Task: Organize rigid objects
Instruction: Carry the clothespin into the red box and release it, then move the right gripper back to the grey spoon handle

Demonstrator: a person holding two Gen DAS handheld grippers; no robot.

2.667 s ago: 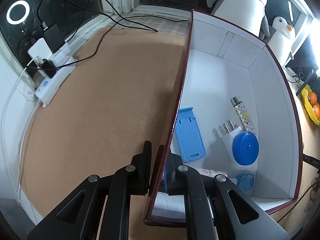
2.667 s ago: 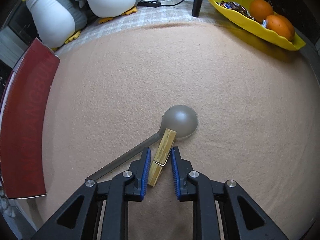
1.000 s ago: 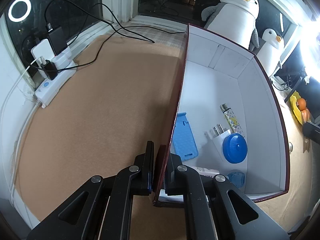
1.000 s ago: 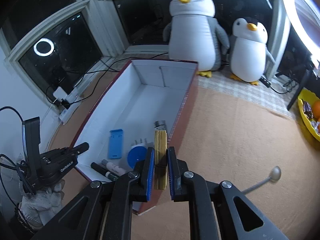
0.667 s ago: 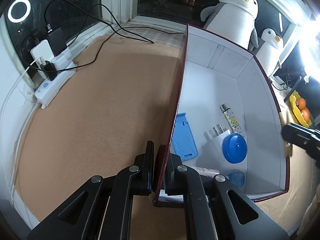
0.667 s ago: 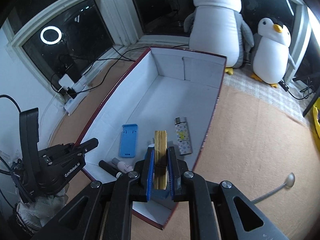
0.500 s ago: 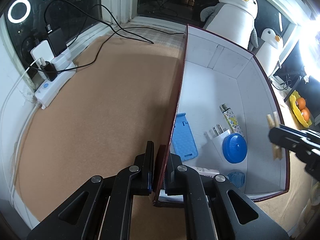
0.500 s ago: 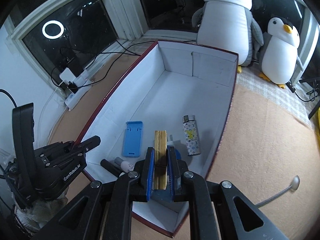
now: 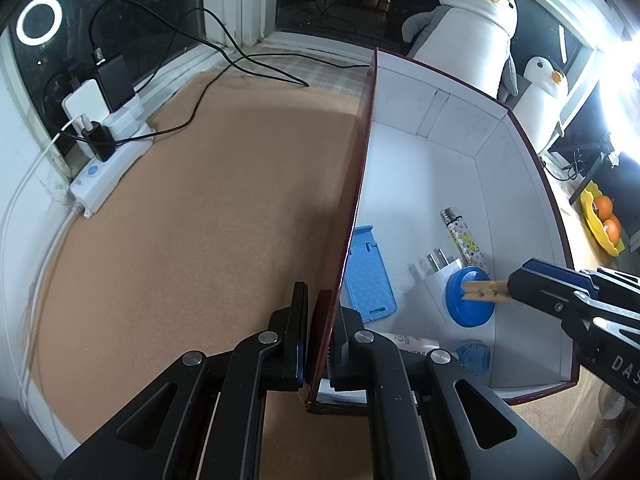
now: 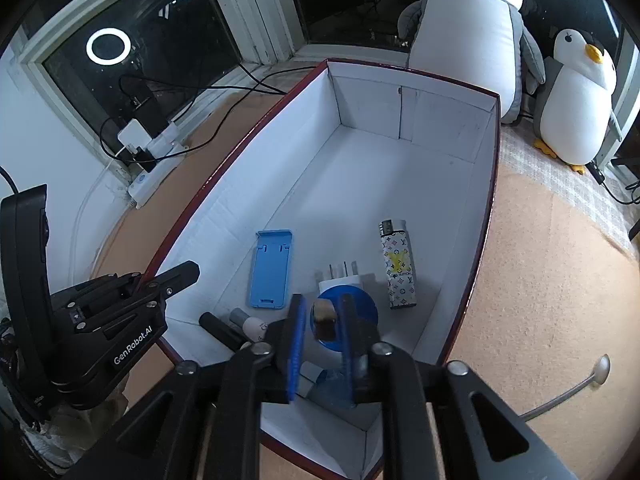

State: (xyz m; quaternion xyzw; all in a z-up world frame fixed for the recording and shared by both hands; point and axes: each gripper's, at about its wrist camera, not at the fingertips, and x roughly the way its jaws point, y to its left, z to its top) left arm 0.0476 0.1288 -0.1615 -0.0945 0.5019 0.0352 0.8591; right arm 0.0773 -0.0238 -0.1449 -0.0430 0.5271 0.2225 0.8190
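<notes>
A red box with a white inside [image 9: 424, 184] [image 10: 360, 184] stands on the tan mat. My left gripper [image 9: 318, 312] is shut on its near left wall [image 9: 340, 280]; it also shows in the right wrist view [image 10: 168, 276]. My right gripper [image 10: 323, 316] [image 9: 510, 284] is over the box and its jaws have parted around a wooden clothespin [image 10: 323, 318] [image 9: 482, 291], which points down above a blue round lid [image 9: 468, 308] [image 10: 362, 308].
In the box lie a blue phone stand [image 10: 270, 270], a white plug [image 10: 342, 278], a patterned lighter [image 10: 398, 266] and pens [image 10: 240, 328]. A grey spoon [image 10: 576, 384] lies on the mat right of the box. Two plush penguins [image 10: 472, 24], a power strip [image 9: 108, 168] and a yellow fruit bowl [image 9: 600, 224] stand around.
My right gripper carried the clothespin from the mat over the box and lowered it inside, tilting down. Its jaws have now widened around the pin. The left gripper stayed on the wall.
</notes>
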